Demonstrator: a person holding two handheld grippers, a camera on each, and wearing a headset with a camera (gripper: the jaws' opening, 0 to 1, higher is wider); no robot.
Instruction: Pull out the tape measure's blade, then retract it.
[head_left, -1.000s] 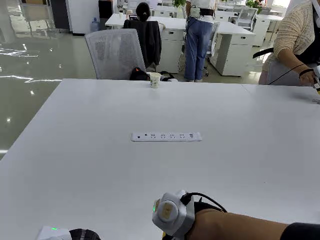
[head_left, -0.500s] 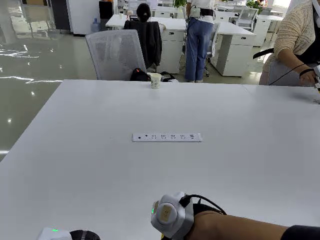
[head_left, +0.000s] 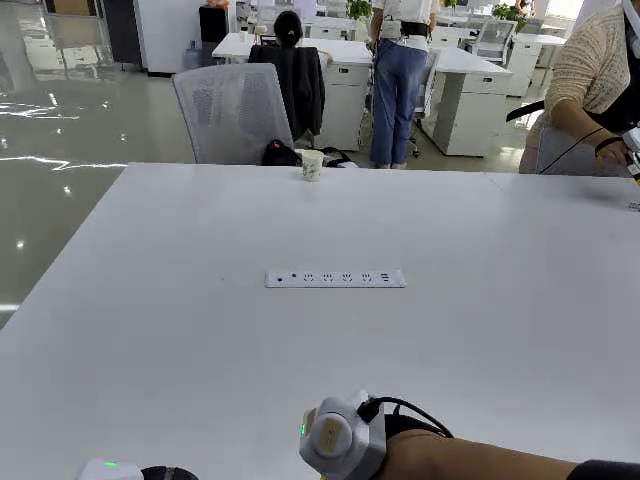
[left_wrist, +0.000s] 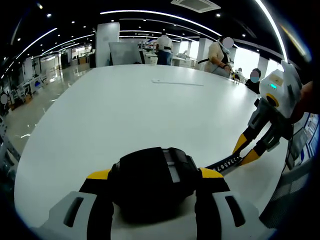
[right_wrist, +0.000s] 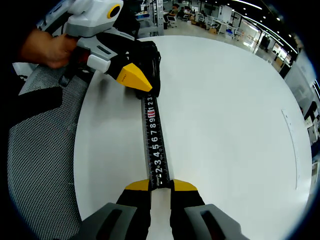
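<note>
My left gripper (left_wrist: 155, 187) is shut on the black tape measure case (left_wrist: 152, 177), which rests on the white table (left_wrist: 125, 110). The black blade (right_wrist: 153, 142) with white numbers runs flat along the table from the case (right_wrist: 147, 62) to my right gripper (right_wrist: 160, 186). That gripper's yellow-tipped jaws are shut on the blade's end. In the left gripper view the right gripper (left_wrist: 246, 154) pinches the blade tip (left_wrist: 227, 163) to the right of the case. In the head view the right gripper's white housing (head_left: 338, 445) sits at the near table edge.
A white power strip (head_left: 335, 278) lies mid-table, and a paper cup (head_left: 313, 165) stands at the far edge before a grey mesh chair (head_left: 232, 110). A person in a knit sleeve (head_left: 590, 70) works at the far right corner. Others stand at desks behind.
The head camera has tilted, so the whole scene sits slightly lower. The right gripper's housing has drifted a little toward the near table edge.
</note>
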